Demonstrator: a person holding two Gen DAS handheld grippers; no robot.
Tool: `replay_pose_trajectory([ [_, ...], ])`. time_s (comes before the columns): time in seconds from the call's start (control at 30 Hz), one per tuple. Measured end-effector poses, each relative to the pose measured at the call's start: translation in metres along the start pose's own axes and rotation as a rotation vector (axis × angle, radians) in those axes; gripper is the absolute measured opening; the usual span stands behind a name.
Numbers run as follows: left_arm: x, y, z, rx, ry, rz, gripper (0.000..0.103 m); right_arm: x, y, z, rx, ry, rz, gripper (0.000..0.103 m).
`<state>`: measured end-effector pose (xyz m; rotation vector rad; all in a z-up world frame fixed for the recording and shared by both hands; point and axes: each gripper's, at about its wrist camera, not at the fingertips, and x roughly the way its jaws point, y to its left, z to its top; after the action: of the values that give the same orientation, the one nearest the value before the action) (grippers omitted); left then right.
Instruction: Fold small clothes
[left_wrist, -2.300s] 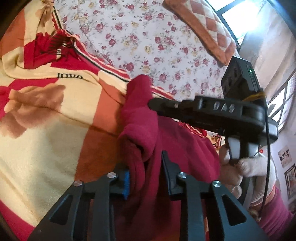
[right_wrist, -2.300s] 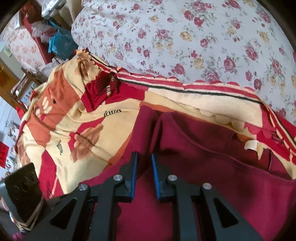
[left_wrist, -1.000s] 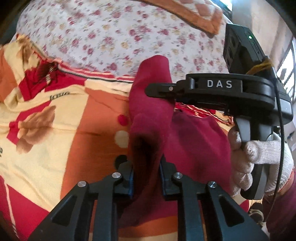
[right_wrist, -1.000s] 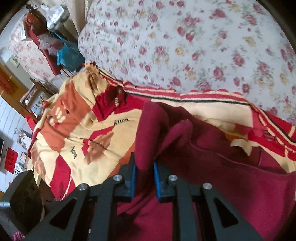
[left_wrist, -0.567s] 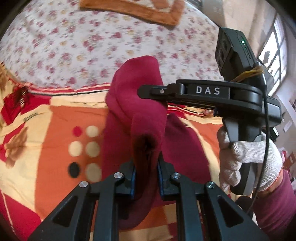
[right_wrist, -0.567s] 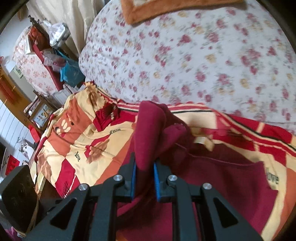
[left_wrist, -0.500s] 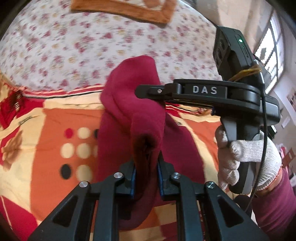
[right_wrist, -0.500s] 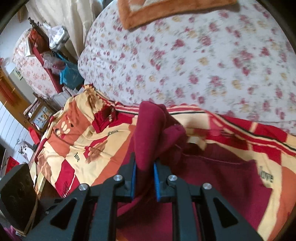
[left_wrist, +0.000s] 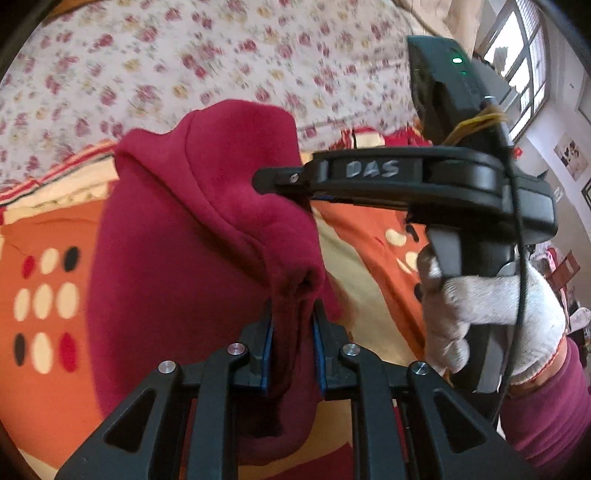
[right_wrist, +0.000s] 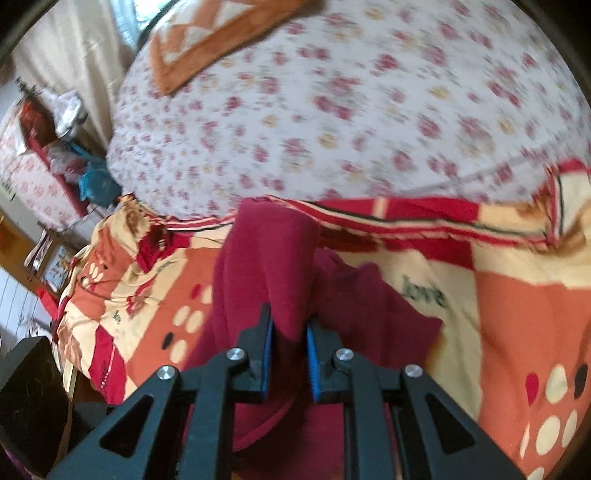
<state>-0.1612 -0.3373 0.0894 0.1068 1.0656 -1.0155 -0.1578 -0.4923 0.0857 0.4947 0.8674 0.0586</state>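
A dark red knit garment (left_wrist: 192, 236) hangs lifted above a patterned orange, cream and red blanket (left_wrist: 40, 236). My left gripper (left_wrist: 293, 325) is shut on a bunched edge of it. The right gripper shows in the left wrist view (left_wrist: 273, 181), held by a white-gloved hand (left_wrist: 487, 317), its tip pinching the same garment higher up. In the right wrist view the right gripper (right_wrist: 290, 325) is shut on a fold of the garment (right_wrist: 266, 266), and the rest drapes down onto the blanket (right_wrist: 517, 295).
A white quilt with red flowers (right_wrist: 369, 110) lies beyond the blanket, with an orange checked cushion (right_wrist: 207, 40) on it. Cluttered furniture and bags (right_wrist: 66, 147) stand at the far left. A window (left_wrist: 524, 55) is at the upper right.
Both grippers have risen and carried the garment up off the blanket and towards the right. More of the dotted blanket shows under it.
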Motion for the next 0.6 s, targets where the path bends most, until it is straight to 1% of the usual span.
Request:
replay_pose_trajectory([
  [0.1, 0.019, -0.003, -0.005, -0.010, 0.040, -0.009, 0.000, 0.022, -0.024, -0.012, 0.030, 0.044, -0.060, 0.016],
  [0.17, 0.022, -0.001, -0.005, -0.042, 0.051, -0.039, 0.000, 0.036, -0.038, -0.021, 0.067, 0.061, -0.083, 0.020],
  [0.23, 0.015, 0.000, -0.003, -0.056, 0.071, -0.084, 0.000, 0.035, -0.046, -0.023, 0.106, 0.041, -0.065, 0.022],
  [0.27, 0.008, 0.000, -0.002, -0.049, 0.081, -0.100, 0.000, 0.029, -0.050, -0.022, 0.127, 0.027, -0.072, 0.027],
  [0.3, -0.002, 0.001, -0.002, -0.037, 0.080, -0.111, 0.000, 0.023, -0.052, -0.022, 0.135, 0.016, -0.087, 0.027],
  [0.33, -0.015, 0.003, -0.002, -0.016, 0.062, -0.110, 0.000, 0.014, -0.052, -0.020, 0.137, -0.002, -0.104, 0.027],
  [0.37, -0.028, 0.005, -0.004, 0.006, 0.037, -0.091, 0.000, 0.005, -0.050, -0.019, 0.134, -0.017, -0.111, 0.027],
  [0.4, -0.039, 0.007, -0.005, 0.026, 0.011, -0.056, 0.000, -0.006, -0.045, -0.019, 0.122, -0.034, -0.102, 0.028],
  [0.43, -0.052, 0.014, -0.006, 0.043, -0.024, 0.010, 0.000, -0.018, -0.034, -0.019, 0.097, -0.050, -0.079, 0.027],
  [0.47, -0.057, 0.020, -0.006, 0.045, -0.045, 0.060, 0.000, -0.030, -0.020, -0.021, 0.057, -0.060, -0.057, 0.027],
  [0.5, -0.061, 0.027, -0.007, 0.039, -0.061, 0.107, 0.000, -0.036, -0.009, -0.023, 0.026, -0.061, -0.045, 0.027],
  [0.6, -0.059, 0.055, -0.011, -0.035, -0.064, 0.160, 0.000, -0.042, 0.033, -0.036, -0.102, -0.028, -0.018, 0.027],
])
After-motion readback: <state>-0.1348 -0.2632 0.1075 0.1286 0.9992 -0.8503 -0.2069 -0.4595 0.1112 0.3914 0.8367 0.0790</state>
